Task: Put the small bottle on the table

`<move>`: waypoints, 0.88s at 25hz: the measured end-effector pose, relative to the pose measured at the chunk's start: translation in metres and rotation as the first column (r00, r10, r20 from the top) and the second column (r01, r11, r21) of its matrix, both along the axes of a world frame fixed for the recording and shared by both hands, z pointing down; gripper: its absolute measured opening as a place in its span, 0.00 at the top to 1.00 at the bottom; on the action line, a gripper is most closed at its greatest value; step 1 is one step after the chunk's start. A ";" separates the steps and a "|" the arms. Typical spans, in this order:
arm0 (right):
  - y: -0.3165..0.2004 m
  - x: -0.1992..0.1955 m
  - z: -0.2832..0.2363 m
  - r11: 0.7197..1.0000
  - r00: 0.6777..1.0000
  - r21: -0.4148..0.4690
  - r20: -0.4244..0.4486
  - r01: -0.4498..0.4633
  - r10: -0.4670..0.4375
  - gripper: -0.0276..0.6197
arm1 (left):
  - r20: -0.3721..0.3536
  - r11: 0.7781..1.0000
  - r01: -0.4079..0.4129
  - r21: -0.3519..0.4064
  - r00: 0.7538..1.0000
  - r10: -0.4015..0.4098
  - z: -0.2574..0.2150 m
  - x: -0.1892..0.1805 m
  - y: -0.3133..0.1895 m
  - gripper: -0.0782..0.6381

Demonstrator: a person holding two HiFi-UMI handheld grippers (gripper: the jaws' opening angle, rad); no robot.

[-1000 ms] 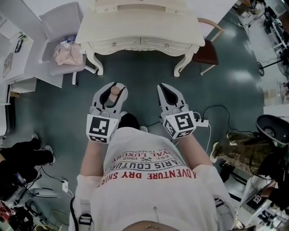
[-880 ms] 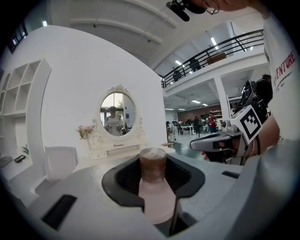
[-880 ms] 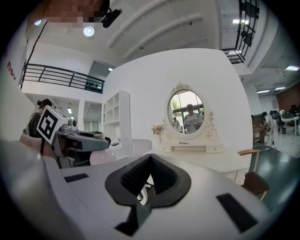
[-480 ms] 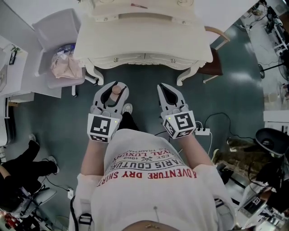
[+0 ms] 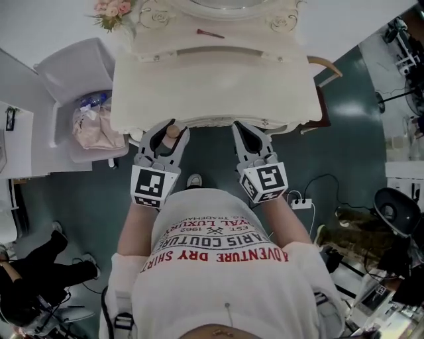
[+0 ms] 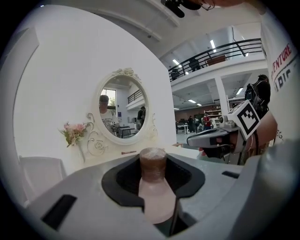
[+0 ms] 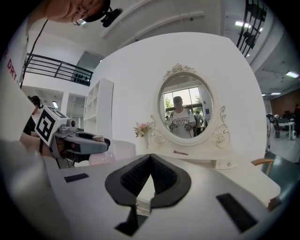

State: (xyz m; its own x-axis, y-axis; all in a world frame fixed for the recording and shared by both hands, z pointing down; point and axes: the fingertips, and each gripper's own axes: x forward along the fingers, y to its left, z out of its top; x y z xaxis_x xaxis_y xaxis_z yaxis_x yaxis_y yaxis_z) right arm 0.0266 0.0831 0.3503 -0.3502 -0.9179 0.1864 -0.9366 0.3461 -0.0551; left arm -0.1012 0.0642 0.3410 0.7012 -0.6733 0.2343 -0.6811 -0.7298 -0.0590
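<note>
A small pink bottle (image 5: pixel 171 132) with a brown cap stands upright between the jaws of my left gripper (image 5: pixel 165 136), which is shut on it. In the left gripper view the bottle (image 6: pixel 153 187) fills the gap between the black pads. My right gripper (image 5: pixel 247 134) is level with the left one, its jaws together with nothing between them; in its own view the right gripper (image 7: pixel 149 158) has its pads meeting. Both grippers hover at the front edge of the cream dressing table (image 5: pixel 212 86), whose top lies just ahead of them.
An oval mirror (image 6: pixel 123 110) stands at the table's back, with a pink flower spray (image 5: pixel 112 9) at its left and a thin red stick (image 5: pixel 210 33) on the shelf. A white chair (image 5: pixel 69 69) holding pink cloth (image 5: pixel 96 127) stands left; a wooden chair (image 5: pixel 322 66) right. A power strip (image 5: pixel 301 202) lies on the floor.
The dressing table has come closer: both grippers went from over the open floor to its front edge. The bottle has stayed in the left gripper and the right jaws have stayed together.
</note>
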 end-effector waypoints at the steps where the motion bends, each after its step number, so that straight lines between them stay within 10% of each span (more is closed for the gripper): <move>1: -0.013 -0.001 0.001 1.000 1.000 -0.002 -0.001 -0.006 0.006 0.96 | 0.005 1.000 -0.006 -0.001 1.000 0.006 0.002 -0.001 -0.014 0.70; 22: -0.217 0.041 0.065 0.990 0.996 -0.107 -0.009 0.088 -0.089 0.96 | 0.052 0.987 0.086 -0.137 0.995 -0.080 0.098 0.042 -0.206 0.70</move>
State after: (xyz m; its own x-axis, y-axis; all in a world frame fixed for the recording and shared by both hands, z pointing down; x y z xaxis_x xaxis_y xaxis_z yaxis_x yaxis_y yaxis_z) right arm 0.0681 -0.1343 0.4155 -0.4260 -0.8581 0.2867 -0.9034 0.4205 -0.0839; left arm -0.0596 -0.1417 0.4387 0.6305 -0.6875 0.3602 -0.7385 -0.6742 0.0059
